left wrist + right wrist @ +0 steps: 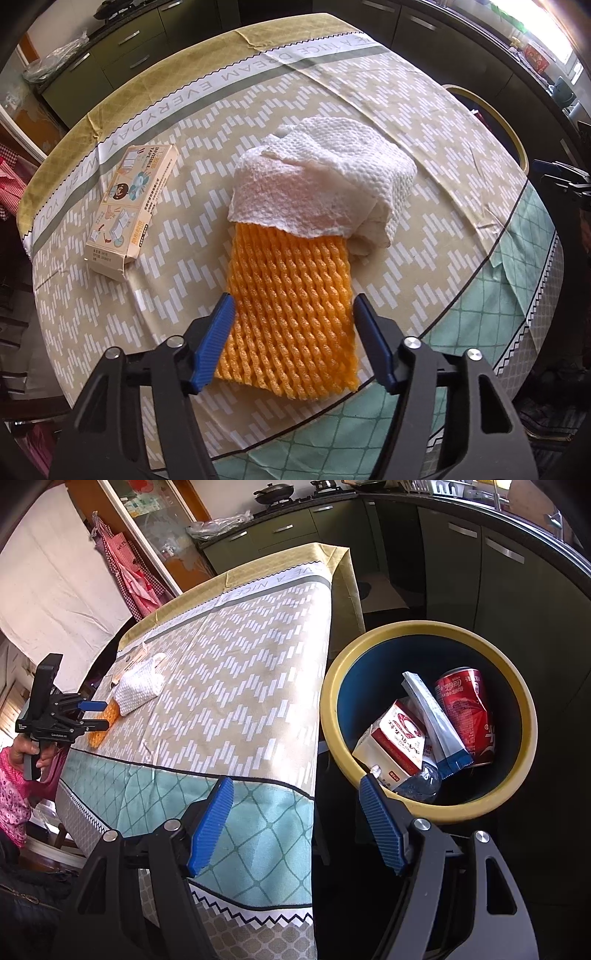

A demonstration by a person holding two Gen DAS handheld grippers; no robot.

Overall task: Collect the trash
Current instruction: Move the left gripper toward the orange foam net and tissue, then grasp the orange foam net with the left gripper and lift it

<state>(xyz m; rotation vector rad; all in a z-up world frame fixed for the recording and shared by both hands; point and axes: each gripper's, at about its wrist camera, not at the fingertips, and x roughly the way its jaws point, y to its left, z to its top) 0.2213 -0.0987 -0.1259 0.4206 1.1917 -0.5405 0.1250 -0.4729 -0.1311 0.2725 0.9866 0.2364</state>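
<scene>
An orange foam fruit net (291, 310) lies on the table, its far end under a crumpled white paper towel (325, 184). My left gripper (293, 306) is open, its blue fingers either side of the net's near half, just above it. A tape box (129, 206) lies to the left. My right gripper (297, 790) is open and empty, beside the table's near corner, over the edge of the trash bin (517, 775). The bin holds a red can (467, 712), a carton (397, 742), a wrapper and a plastic bottle. The left gripper (98, 714), net and towel (138, 688) also show in the right wrist view.
The table carries a patterned cloth (424, 122) with a green border near me. The bin's yellow rim (491, 110) shows past the table's right edge. Dark kitchen cabinets (517, 572) stand behind. A red apron (129, 572) hangs at the far left.
</scene>
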